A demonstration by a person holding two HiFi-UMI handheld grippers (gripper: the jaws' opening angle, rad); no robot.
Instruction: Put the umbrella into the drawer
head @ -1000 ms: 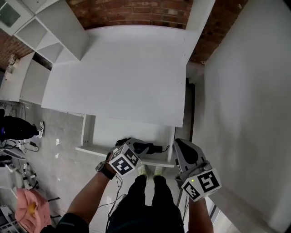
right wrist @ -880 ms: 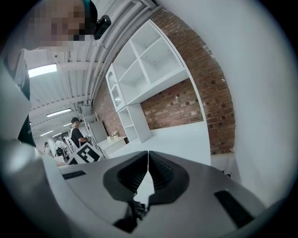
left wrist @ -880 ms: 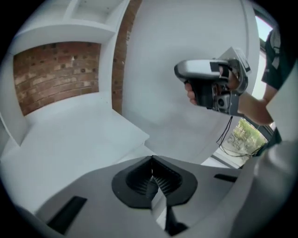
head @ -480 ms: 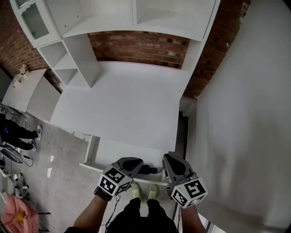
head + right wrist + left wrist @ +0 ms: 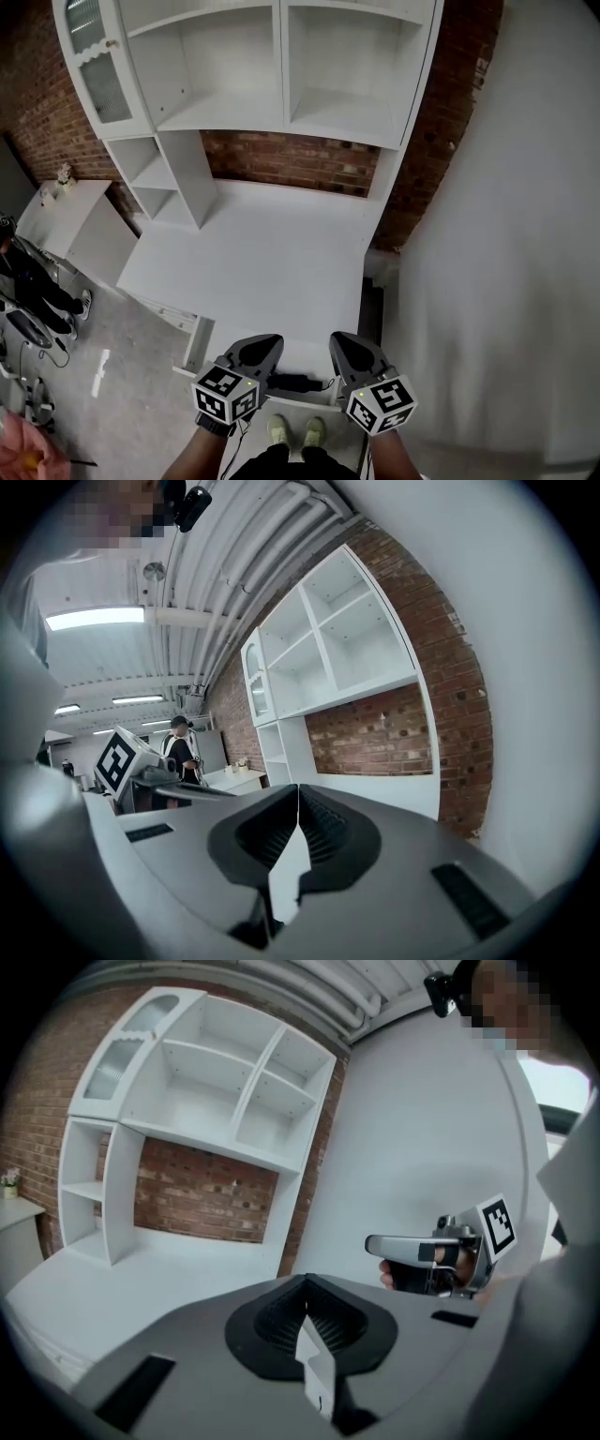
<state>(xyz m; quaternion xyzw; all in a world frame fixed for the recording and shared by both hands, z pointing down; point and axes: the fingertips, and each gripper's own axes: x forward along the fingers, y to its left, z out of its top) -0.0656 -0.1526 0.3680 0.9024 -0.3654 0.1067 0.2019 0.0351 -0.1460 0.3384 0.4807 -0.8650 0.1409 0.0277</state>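
- The umbrella (image 5: 292, 382) lies in the open drawer (image 5: 305, 359), a dark bundle seen between the two grippers. Nothing touches it.
- A second ago the left gripper (image 5: 262, 345) was down at the drawer, right beside the umbrella. Now it is raised clear, with its jaws clenched together on nothing.
- The right gripper (image 5: 345, 343) has also lifted, and its jaws are pressed shut and empty.
- The head view has tipped up from the drawer, so the shelves (image 5: 234, 94) above the desk (image 5: 253, 262) now show.
- I judge the placing done. The drawer stands open, so pushing it in may be all that remains.
- Count: one umbrella, one drawer, two grippers, one desk, one set of shelves, and one bystander (image 5: 19, 272) far left.
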